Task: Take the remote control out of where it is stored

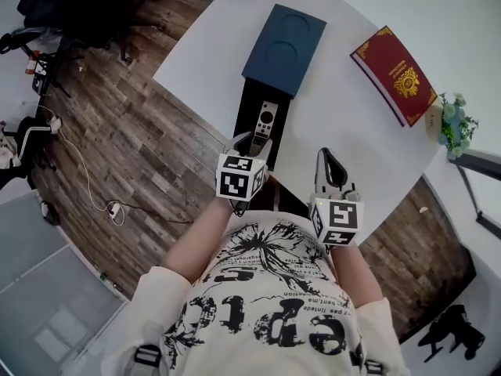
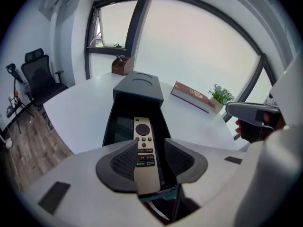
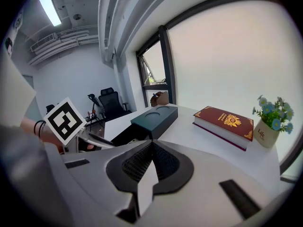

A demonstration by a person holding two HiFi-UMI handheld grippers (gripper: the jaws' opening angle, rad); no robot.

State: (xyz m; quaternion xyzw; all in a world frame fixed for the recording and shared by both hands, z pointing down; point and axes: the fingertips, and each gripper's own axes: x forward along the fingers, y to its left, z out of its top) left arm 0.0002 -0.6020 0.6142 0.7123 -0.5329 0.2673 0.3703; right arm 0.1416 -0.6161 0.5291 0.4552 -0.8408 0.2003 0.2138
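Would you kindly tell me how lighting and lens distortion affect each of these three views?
Head view: even daylight, the white table nearly blown out, its edges bowed by the wide lens. Left gripper view: heavy fisheye with black corners, the window washed to white, the remote control sharp. Right gripper view: same glare, yet the red book reads clearly.

Beige remote (image 2: 144, 148) — dk-teal box (image 1: 284, 49), red bk (image 1: 394, 73)

An office: a black swivel chair (image 2: 40, 77), a white worktop (image 1: 352, 124), large windows (image 2: 199, 51), wood-plank floor (image 1: 133, 131).
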